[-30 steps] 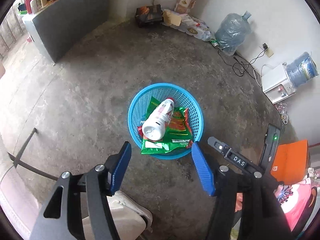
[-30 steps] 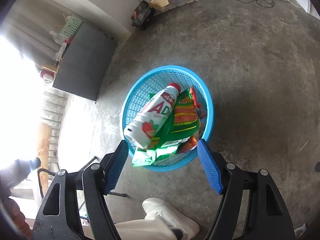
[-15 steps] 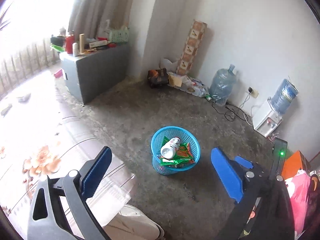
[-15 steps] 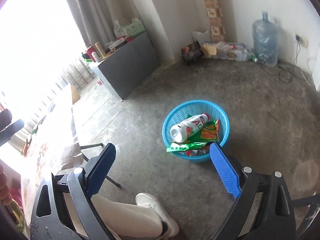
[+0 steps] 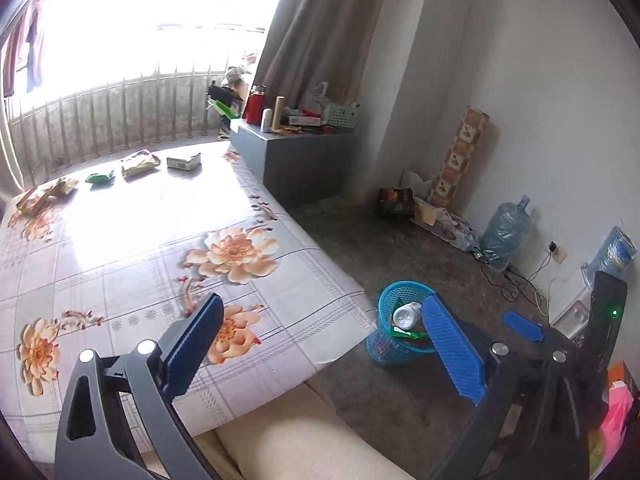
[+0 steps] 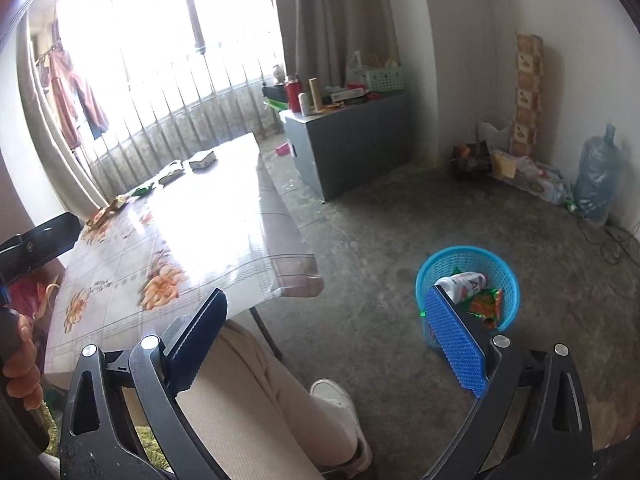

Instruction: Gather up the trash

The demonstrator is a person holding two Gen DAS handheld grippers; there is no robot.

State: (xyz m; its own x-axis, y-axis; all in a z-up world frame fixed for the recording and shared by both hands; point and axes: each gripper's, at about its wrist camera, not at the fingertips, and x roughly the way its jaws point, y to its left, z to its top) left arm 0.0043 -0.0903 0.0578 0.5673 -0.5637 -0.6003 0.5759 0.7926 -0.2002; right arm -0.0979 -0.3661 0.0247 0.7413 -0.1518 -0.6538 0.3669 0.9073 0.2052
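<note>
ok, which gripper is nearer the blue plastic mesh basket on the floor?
Right. The right gripper, jaws opening with nothing between, hangs up and back from the basket; the left gripper is farther, over a corner of the flowered table.

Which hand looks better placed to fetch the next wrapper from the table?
Left, probably. The left tool hangs open over the table, facing the green wrapper at its far end. The right tool, jaws opening and empty, hangs beyond the table edge, nearer the basket.

Grey cabinet [image 5: 304, 160] under curtain [image 5: 320, 28], water jug [image 5: 506, 236], floral tablecloth [image 5: 120, 248]
</note>
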